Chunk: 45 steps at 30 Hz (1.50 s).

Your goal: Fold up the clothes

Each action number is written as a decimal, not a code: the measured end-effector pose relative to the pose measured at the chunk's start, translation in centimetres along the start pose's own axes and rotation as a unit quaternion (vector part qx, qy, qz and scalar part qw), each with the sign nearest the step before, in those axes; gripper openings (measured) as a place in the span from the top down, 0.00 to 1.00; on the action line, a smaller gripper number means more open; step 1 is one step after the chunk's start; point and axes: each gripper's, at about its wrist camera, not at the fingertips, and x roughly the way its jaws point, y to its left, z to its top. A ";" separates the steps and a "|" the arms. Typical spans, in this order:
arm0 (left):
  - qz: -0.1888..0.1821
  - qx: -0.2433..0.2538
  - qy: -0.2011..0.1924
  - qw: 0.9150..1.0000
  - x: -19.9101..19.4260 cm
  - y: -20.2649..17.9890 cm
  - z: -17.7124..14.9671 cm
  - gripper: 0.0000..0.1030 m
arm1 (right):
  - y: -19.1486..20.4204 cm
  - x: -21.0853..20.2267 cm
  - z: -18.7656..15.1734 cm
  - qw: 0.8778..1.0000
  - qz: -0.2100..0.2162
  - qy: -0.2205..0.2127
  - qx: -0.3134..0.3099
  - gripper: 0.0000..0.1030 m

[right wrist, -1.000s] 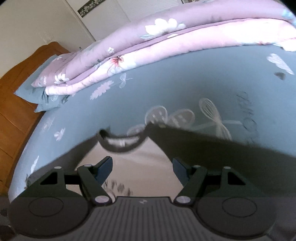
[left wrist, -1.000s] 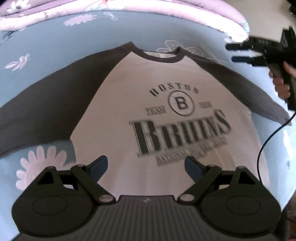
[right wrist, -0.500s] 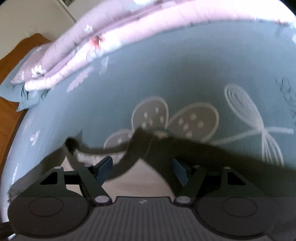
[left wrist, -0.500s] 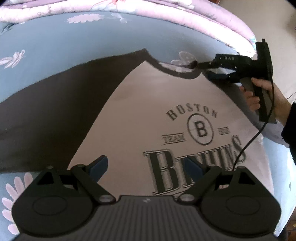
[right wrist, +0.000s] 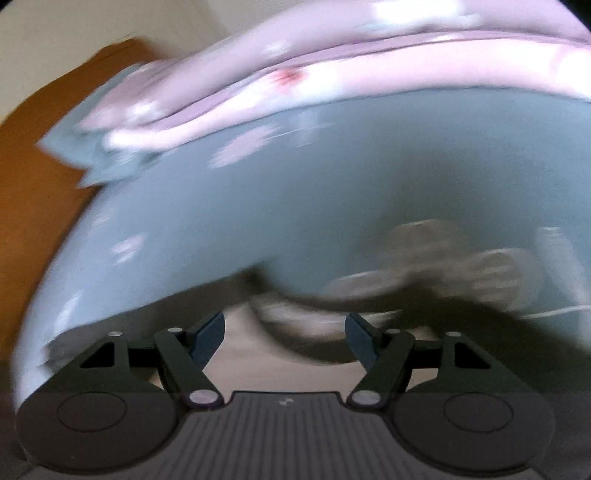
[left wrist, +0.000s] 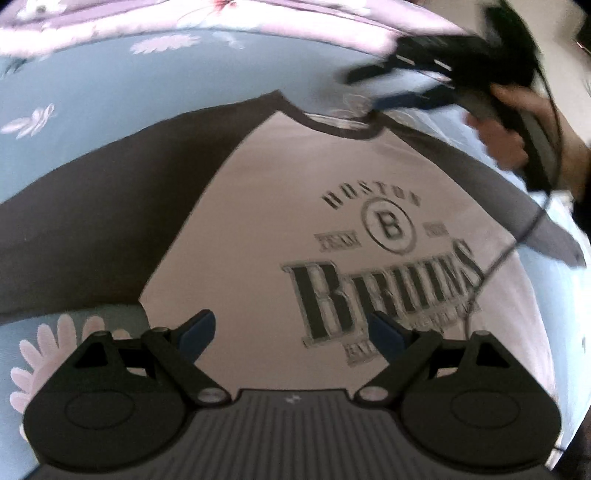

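Blue bedsheet [left wrist: 155, 85] bears flat shirt [left wrist: 295, 229], collar toward pink quilt [left wrist: 184, 18].

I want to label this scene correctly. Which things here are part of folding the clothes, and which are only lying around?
Part of the job:
- shirt, spread flat on the bed
- left tongs, open above the shirt
- right tongs, open near the collar

Only lying around:
- pink quilt
- blue bedsheet
- wooden headboard

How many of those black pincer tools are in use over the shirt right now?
2. The left gripper hangs open over the shirt's lower part. The right gripper, also open and held in a hand, is up by the collar. None seems hidden.
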 end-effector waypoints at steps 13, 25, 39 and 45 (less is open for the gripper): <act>-0.047 0.008 0.004 0.999 0.8 0.9 -4.1 0.12 | 7.6 11.3 0.1 0.996 0.006 0.051 -0.077 0.26; -0.062 0.007 -0.003 0.998 0.7 1.2 -4.2 0.10 | 8.6 13.7 2.1 0.995 -0.032 0.026 -0.087 0.23; -0.069 0.000 -0.012 0.998 0.4 1.7 -4.7 0.10 | 14.3 16.3 0.1 0.989 -0.008 0.066 -0.130 0.23; -0.062 -0.018 -0.032 0.997 -2.5 2.7 -4.4 0.10 | 15.5 10.7 0.0 0.989 0.003 0.063 -0.131 0.23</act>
